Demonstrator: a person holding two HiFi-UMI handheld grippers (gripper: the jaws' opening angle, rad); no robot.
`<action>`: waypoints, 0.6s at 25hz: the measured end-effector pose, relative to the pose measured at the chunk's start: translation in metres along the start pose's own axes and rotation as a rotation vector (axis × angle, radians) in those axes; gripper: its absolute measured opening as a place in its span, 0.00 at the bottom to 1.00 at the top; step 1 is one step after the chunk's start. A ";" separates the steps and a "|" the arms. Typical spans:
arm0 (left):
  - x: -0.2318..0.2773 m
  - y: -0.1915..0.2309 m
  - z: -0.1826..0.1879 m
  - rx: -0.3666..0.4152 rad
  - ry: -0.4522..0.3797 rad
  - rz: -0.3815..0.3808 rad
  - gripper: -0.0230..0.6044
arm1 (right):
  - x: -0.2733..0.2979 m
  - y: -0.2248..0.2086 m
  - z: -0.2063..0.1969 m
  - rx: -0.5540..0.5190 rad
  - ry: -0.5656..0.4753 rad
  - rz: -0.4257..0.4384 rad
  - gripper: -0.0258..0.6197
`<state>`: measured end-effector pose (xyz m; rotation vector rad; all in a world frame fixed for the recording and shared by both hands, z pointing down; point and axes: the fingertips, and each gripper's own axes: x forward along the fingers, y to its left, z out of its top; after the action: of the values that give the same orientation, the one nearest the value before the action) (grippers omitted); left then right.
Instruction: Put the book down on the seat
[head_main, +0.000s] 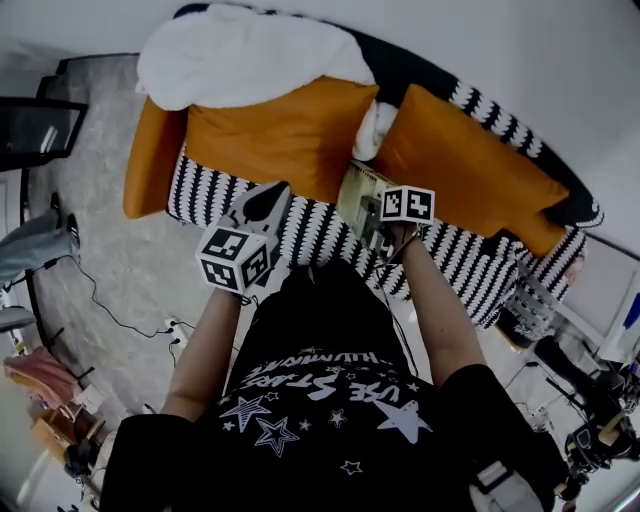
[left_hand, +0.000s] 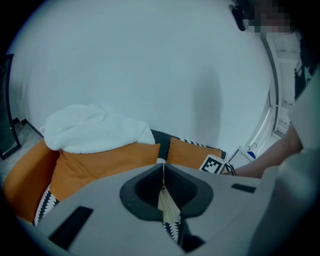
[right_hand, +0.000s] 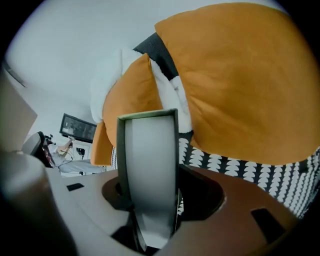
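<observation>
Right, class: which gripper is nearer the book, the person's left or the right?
Right. The right gripper is clamped on the book, holding it over the patterned seat. The left gripper is apart from it, off to its left.

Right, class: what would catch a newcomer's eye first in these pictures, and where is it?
The big orange cushions standing along the black-and-white patterned seat, with a white blanket heaped on top of them at the left. Next, the book clamped in the right gripper, in front of the gap between the cushions.
</observation>
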<state>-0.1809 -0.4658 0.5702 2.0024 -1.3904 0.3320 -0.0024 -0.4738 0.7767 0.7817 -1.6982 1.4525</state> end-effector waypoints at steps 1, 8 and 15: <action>0.001 0.001 0.000 -0.004 0.000 0.001 0.06 | 0.002 0.002 0.005 0.000 0.001 0.015 0.34; 0.001 0.004 0.001 -0.010 -0.001 0.008 0.06 | -0.016 0.022 0.059 -0.022 -0.104 0.066 0.43; -0.009 0.003 0.012 0.008 -0.032 0.001 0.06 | -0.055 0.033 0.091 -0.108 -0.182 0.026 0.44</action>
<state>-0.1890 -0.4674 0.5576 2.0221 -1.4121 0.3080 -0.0148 -0.5590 0.7066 0.8564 -1.9128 1.3280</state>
